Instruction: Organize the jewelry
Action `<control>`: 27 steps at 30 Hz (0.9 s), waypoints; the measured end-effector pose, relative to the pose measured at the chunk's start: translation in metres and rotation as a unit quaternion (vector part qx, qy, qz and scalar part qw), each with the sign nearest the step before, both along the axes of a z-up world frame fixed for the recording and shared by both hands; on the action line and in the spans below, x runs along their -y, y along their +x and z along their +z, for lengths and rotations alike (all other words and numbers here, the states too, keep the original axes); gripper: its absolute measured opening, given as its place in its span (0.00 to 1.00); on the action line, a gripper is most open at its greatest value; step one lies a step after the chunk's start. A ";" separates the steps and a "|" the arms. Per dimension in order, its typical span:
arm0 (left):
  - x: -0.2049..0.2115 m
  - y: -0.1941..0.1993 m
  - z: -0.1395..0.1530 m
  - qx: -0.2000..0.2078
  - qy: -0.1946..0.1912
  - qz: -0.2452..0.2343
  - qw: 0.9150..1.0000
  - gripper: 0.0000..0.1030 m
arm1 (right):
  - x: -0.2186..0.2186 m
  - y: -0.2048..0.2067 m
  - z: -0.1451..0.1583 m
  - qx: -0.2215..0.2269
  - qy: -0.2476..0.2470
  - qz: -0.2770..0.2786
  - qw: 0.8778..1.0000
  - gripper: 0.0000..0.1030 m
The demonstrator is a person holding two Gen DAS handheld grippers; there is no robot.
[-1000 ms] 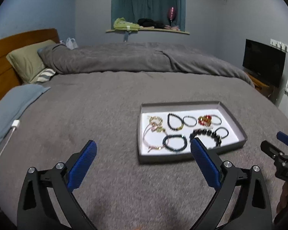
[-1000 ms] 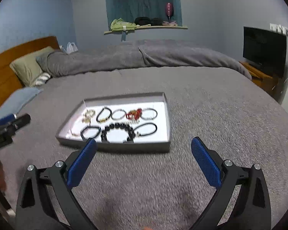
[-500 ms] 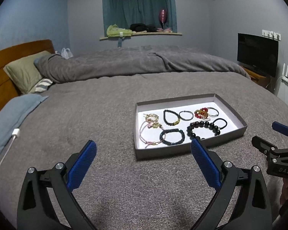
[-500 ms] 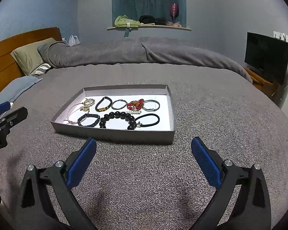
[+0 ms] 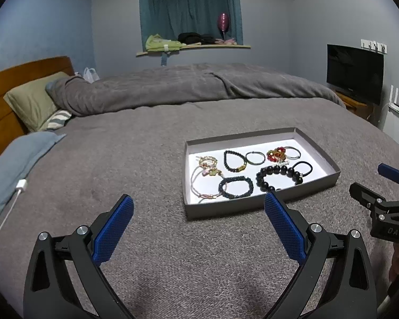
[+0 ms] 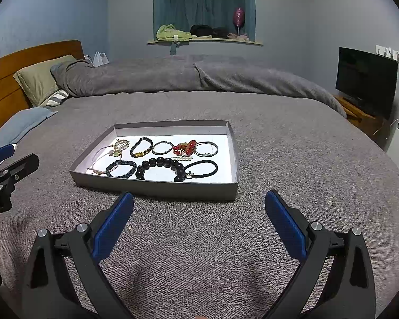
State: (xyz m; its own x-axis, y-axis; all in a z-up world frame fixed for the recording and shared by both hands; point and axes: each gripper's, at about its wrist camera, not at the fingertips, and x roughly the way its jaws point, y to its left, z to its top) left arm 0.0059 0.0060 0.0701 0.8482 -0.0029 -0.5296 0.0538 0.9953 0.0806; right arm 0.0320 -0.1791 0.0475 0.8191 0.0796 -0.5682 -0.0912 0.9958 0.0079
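Both your left gripper (image 5: 198, 228) and right gripper (image 6: 199, 226), jaws wide apart and empty, have steadied just short of the tray (image 6: 157, 186), so pick a bracelet (image 6: 161, 168) next

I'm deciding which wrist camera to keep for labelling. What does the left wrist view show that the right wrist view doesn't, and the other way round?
Only the left wrist view shows the white charger cable on the bed's left side, and the right gripper at its right edge. Only the right wrist view shows the left gripper at its left edge. Both show the grey tray of bracelets on the grey blanket, the large black bead bracelet, the red bead bracelet, the TV, and their own jaws wide open, holding nothing.
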 end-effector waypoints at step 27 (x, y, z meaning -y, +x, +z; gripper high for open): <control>0.003 -0.001 -0.001 -0.002 -0.001 -0.003 1.000 0.95 | 0.000 0.001 0.000 -0.001 0.000 0.000 1.000 0.95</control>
State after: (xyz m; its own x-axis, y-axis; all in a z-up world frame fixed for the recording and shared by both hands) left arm 0.0050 0.0034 0.0687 0.8459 -0.0089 -0.5332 0.0602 0.9951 0.0789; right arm 0.0332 -0.1793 0.0472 0.8179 0.0792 -0.5698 -0.0910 0.9958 0.0078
